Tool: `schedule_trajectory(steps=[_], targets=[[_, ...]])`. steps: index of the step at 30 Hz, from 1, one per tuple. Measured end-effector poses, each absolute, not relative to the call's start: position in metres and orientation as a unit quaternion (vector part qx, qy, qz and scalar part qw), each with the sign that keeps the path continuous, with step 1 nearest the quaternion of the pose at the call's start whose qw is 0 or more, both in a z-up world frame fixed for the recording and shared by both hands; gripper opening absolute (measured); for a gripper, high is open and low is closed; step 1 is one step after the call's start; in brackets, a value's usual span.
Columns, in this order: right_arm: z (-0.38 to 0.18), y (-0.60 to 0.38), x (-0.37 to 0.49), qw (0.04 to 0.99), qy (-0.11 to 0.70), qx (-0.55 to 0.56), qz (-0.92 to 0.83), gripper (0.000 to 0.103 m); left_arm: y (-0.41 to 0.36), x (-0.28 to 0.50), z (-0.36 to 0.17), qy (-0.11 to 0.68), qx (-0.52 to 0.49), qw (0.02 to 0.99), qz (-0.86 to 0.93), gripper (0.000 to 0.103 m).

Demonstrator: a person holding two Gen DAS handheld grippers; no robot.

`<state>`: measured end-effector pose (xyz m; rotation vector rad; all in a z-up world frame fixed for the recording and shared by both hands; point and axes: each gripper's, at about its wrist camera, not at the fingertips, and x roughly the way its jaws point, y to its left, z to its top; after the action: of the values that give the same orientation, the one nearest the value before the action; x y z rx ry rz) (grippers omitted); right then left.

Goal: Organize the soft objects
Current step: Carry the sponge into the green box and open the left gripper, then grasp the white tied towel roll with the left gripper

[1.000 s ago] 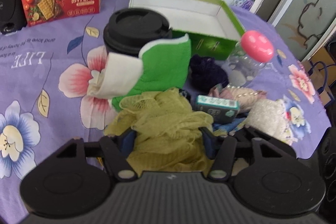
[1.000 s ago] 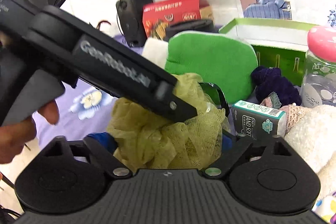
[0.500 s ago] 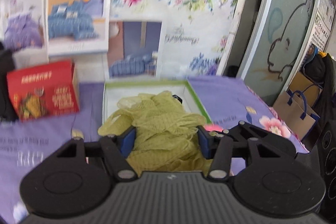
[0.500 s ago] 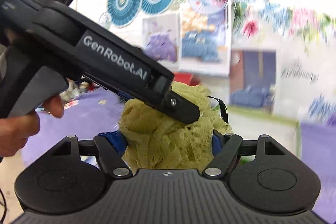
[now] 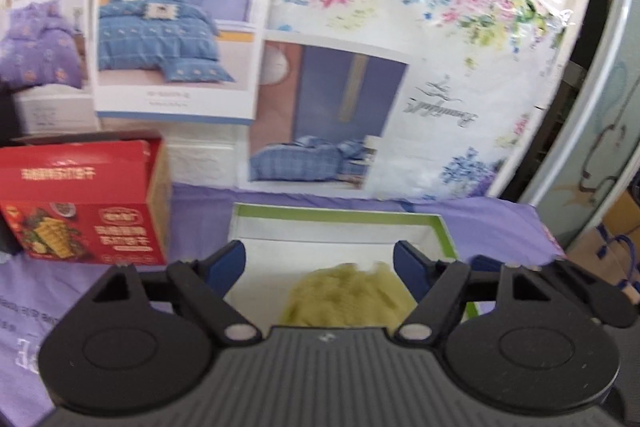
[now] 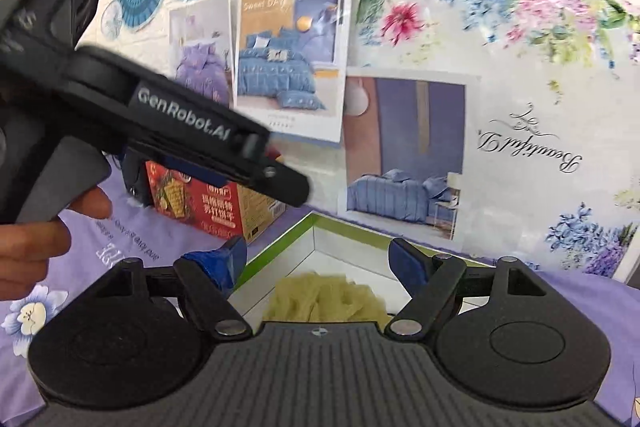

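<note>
The yellow-green mesh bath pouf (image 5: 347, 297) lies inside the green-rimmed white box (image 5: 340, 215) on the purple flowered cloth. My left gripper (image 5: 320, 261) is open above it, blue pads spread wide and holding nothing. My right gripper (image 6: 318, 259) is also open over the same pouf (image 6: 324, 297), with the box's green rim (image 6: 280, 241) below. The left gripper's black body (image 6: 160, 123) crosses the upper left of the right wrist view, held by a hand (image 6: 36, 243).
A red cracker box (image 5: 84, 203) stands left of the green box, also in the right wrist view (image 6: 212, 203). Bedding posters and paper fans cover the wall behind. A door and bags are at the far right (image 5: 616, 247).
Both grippers carried the pouf up from the pile to over the green box, then opened. The pouf has dropped out of both into the box.
</note>
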<state>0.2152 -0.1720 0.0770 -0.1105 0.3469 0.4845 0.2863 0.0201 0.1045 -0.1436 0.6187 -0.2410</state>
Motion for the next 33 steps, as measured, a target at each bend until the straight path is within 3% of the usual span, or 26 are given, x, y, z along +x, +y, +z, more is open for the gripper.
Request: schedule_trajectory(steps=[8,17,33], targets=[[0.086,-0.166,0.2,0.976,0.174,-0.051,0.123,0.066,0.017,0.241,0.11,0.276,-0.064,0.955,-0.093,0.078],[0.091,-0.197,0.137,0.974,0.178,0.012,0.138,0.066,0.007,0.176,0.104,0.279,-0.014,0.955,-0.103,0.078],[-0.026,-0.223,-0.002,0.956,0.278,0.093,0.032,0.066,0.0,0.033,-0.03,0.4,0.032,0.886,-0.232,0.078]])
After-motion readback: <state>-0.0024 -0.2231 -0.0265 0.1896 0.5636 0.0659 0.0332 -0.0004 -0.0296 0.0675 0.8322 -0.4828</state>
